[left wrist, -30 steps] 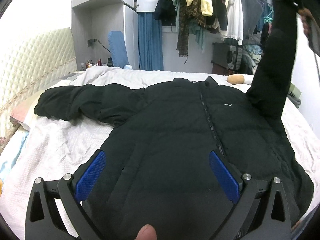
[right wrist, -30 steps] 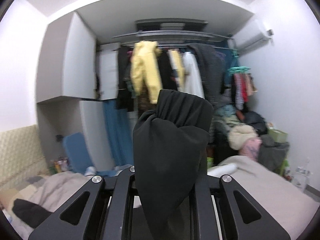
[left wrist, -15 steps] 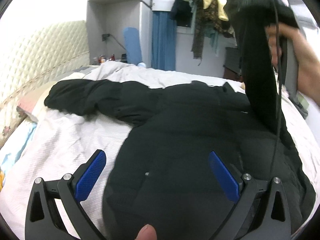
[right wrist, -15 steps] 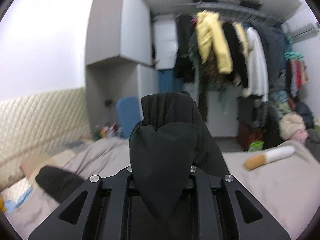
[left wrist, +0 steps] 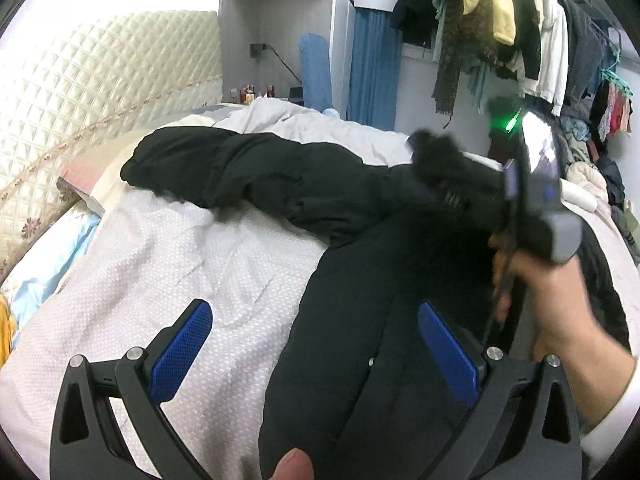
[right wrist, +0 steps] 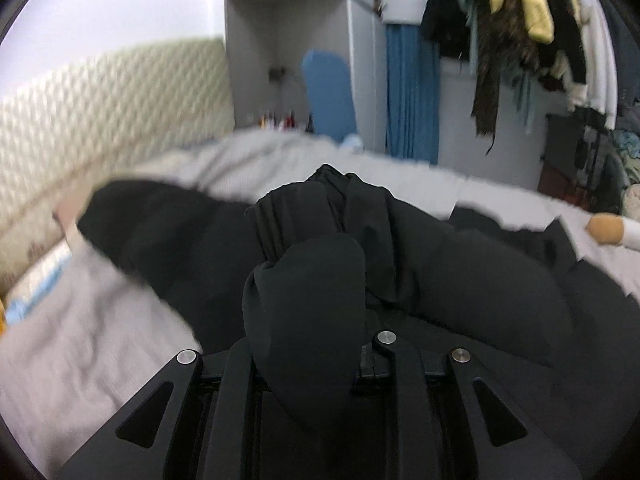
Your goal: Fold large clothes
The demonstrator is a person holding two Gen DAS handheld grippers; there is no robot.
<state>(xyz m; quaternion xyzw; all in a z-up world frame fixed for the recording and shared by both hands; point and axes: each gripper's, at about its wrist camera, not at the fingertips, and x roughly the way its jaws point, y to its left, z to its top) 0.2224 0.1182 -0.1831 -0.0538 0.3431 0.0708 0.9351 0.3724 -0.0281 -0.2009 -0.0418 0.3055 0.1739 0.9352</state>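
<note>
A large black puffer jacket (left wrist: 360,300) lies face up on the bed, its left sleeve (left wrist: 224,172) stretched out toward the headboard. My right gripper (right wrist: 308,292) is shut on the cuff of the other sleeve (right wrist: 304,280) and holds it low over the jacket's chest; that gripper and the hand holding it also show in the left wrist view (left wrist: 536,216). My left gripper (left wrist: 316,344) is open and empty, with blue pads, above the jacket's lower left edge.
The bed has a white textured cover (left wrist: 192,264) and a quilted cream headboard (left wrist: 88,92) on the left. A rack of hanging clothes (left wrist: 500,32) stands behind the bed, with a blue curtain (left wrist: 372,68). A tan roll (right wrist: 608,230) lies at the bed's far right.
My right gripper has swung the held sleeve down from high in the air and leftward across the jacket's chest. My left gripper has stayed open and shifted left.
</note>
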